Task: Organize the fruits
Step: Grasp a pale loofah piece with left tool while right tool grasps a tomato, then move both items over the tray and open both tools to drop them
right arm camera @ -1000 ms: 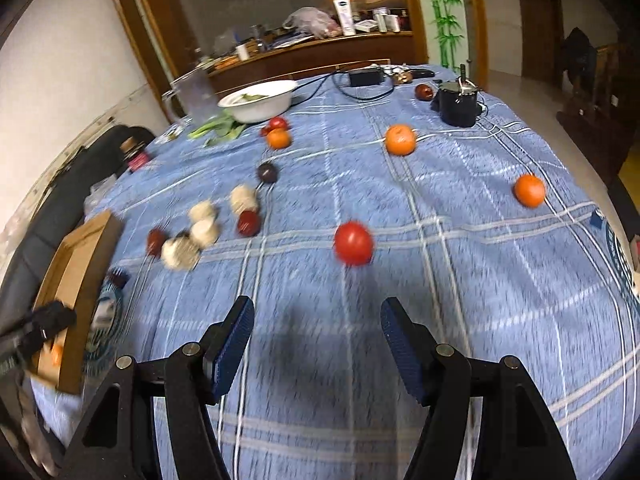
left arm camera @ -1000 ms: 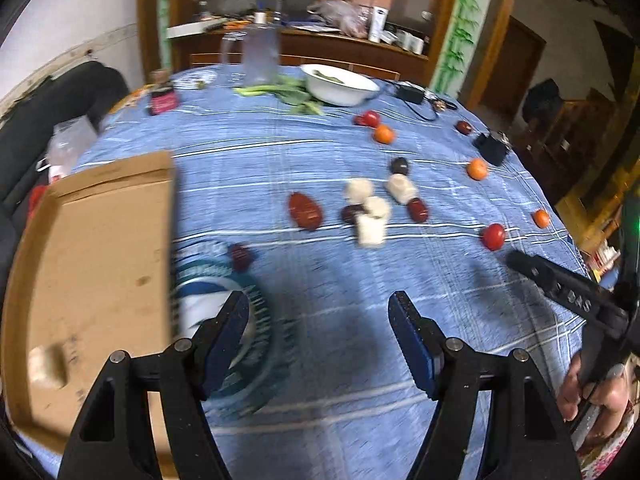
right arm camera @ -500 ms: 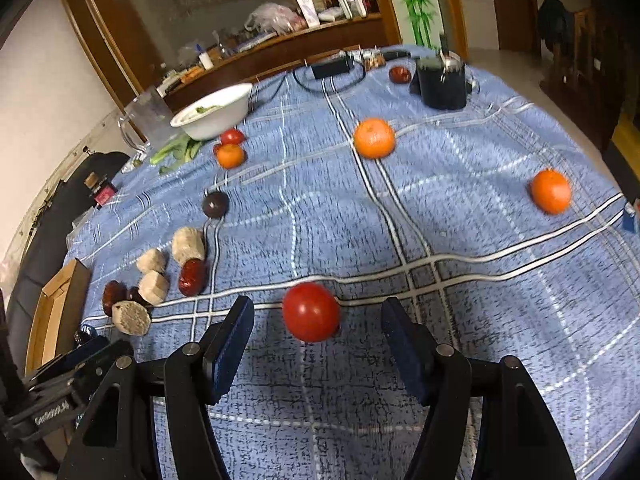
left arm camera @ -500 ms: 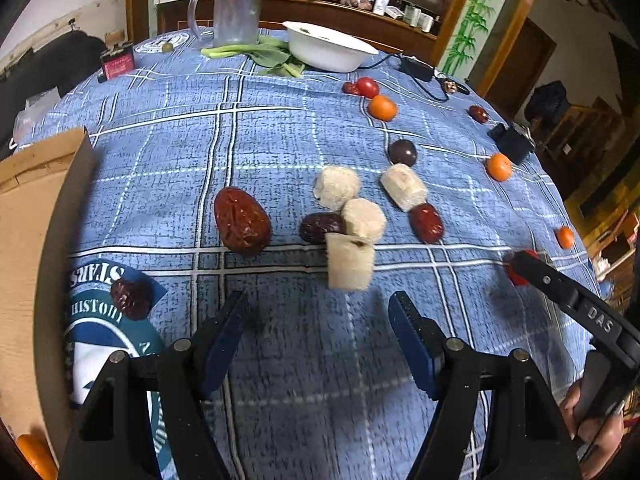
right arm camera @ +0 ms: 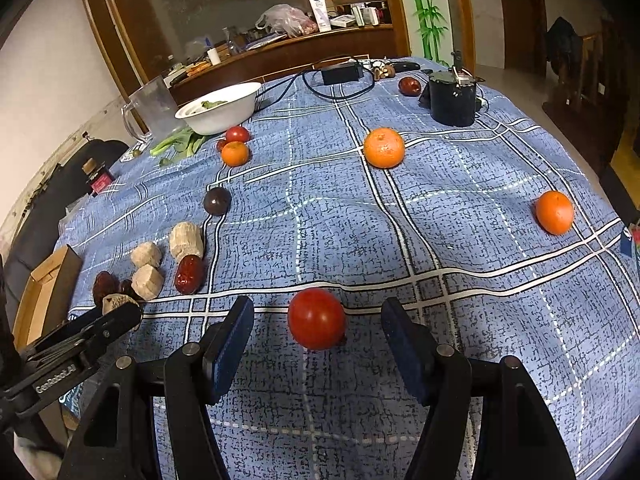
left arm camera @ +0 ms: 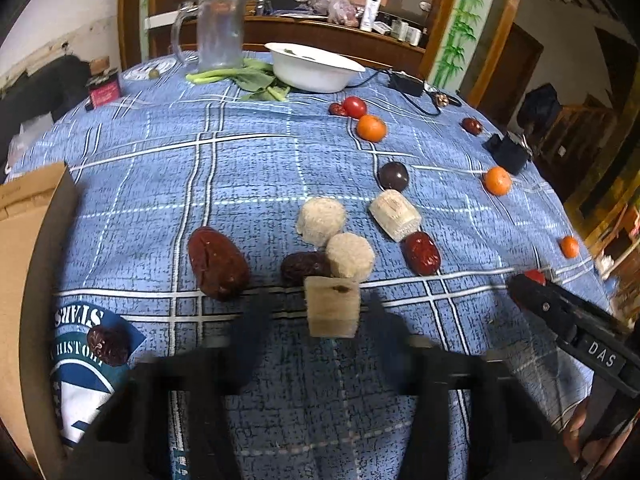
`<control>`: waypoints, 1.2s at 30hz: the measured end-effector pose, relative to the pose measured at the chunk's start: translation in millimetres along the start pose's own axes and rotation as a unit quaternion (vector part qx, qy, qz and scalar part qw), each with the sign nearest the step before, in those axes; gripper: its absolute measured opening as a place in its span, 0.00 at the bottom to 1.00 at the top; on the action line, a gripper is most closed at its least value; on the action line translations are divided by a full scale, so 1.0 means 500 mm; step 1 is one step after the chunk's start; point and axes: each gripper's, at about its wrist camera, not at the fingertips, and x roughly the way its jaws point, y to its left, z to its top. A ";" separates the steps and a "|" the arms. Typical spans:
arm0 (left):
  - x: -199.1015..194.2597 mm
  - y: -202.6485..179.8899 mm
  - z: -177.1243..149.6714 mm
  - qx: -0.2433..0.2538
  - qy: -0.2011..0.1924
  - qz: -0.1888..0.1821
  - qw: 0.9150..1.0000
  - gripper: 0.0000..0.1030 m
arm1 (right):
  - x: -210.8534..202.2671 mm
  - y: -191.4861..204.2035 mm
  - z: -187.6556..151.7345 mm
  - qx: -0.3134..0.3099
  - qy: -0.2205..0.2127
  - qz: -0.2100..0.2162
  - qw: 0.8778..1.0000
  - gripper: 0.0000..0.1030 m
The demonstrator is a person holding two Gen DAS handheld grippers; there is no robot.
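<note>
Fruits lie scattered on a blue checked tablecloth (left arm camera: 240,168). My left gripper (left arm camera: 320,344) is open, its blurred fingers on either side of a pale cut chunk (left arm camera: 332,312). Behind the chunk lie a large red date (left arm camera: 218,262), a dark date (left arm camera: 304,266), two round pale pieces (left arm camera: 320,220) and another red date (left arm camera: 422,252). My right gripper (right arm camera: 316,340) is open around a red tomato (right arm camera: 317,318) without touching it. Oranges (right arm camera: 384,147) and a dark plum (right arm camera: 217,201) lie farther back. The right gripper also shows in the left wrist view (left arm camera: 568,320).
A cardboard box (left arm camera: 24,264) stands at the left table edge. A white bowl (left arm camera: 312,66), a clear jug (left arm camera: 218,32), greens (left arm camera: 248,78), a black cup (right arm camera: 454,98) and a charger with cable (right arm camera: 340,72) sit at the back. A small dark date (left arm camera: 108,344) lies on a printed paper.
Both grippers have moved forward and lower: the left up to the pale chunk, the right up to the tomato, which now lies between its fingers. Both stayed open.
</note>
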 end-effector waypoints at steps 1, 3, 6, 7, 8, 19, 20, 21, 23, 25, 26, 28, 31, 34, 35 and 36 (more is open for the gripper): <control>0.000 -0.003 -0.002 0.006 -0.001 -0.005 1.000 0.20 | 0.001 0.002 0.000 -0.004 0.001 0.000 1.000 0.68; -0.002 -0.009 -0.006 0.012 -0.004 -0.008 1.000 0.20 | 0.004 0.009 -0.002 -0.012 0.005 -0.001 1.000 0.68; -0.004 -0.002 -0.007 0.004 -0.007 -0.020 1.000 0.20 | 0.006 0.018 -0.005 -0.026 0.006 0.000 1.000 0.47; -0.004 0.006 -0.007 -0.005 -0.006 -0.029 1.000 0.20 | 0.008 0.021 -0.006 -0.031 0.009 -0.004 0.999 0.45; -0.003 0.012 -0.006 -0.012 -0.006 -0.035 0.999 0.20 | 0.008 0.023 -0.006 -0.033 0.007 -0.004 0.999 0.44; -0.019 0.017 -0.011 -0.017 -0.024 -0.049 0.998 0.20 | -0.001 0.014 -0.007 -0.023 -0.005 -0.002 1.000 0.33; -0.021 0.019 -0.012 -0.019 -0.027 -0.049 0.998 0.20 | -0.003 0.015 -0.008 -0.023 -0.008 -0.003 1.000 0.33; -0.023 0.020 -0.013 -0.020 -0.028 -0.049 0.998 0.20 | -0.006 0.016 -0.008 -0.023 -0.012 -0.005 1.000 0.32; -0.034 0.027 -0.016 -0.027 -0.034 -0.051 0.998 0.20 | -0.011 0.018 -0.009 -0.025 -0.020 -0.010 0.999 0.30; -0.053 0.040 -0.023 -0.038 -0.042 -0.051 0.997 0.20 | -0.017 0.023 -0.010 -0.029 -0.029 -0.017 0.999 0.30; -0.065 0.047 -0.027 -0.044 -0.047 -0.053 0.997 0.21 | -0.022 0.025 -0.012 -0.032 -0.035 -0.021 0.999 0.30; -0.094 0.064 -0.043 -0.055 -0.055 -0.058 0.995 0.21 | -0.030 0.035 -0.014 -0.043 -0.045 -0.030 0.998 0.30; -0.142 0.093 -0.068 -0.065 -0.057 -0.069 0.994 0.21 | -0.041 0.046 -0.019 -0.050 -0.052 -0.035 0.997 0.30; -0.200 0.136 -0.084 -0.074 -0.063 -0.072 0.993 0.21 | -0.056 0.059 -0.032 -0.046 -0.047 -0.026 0.997 0.30; -0.218 0.155 -0.088 -0.081 -0.067 -0.072 0.992 0.21 | -0.065 0.069 -0.037 -0.046 -0.046 -0.018 0.998 0.30; -0.235 0.173 -0.091 -0.089 -0.071 -0.072 0.991 0.21 | -0.077 0.084 -0.040 -0.050 -0.046 -0.010 0.998 0.30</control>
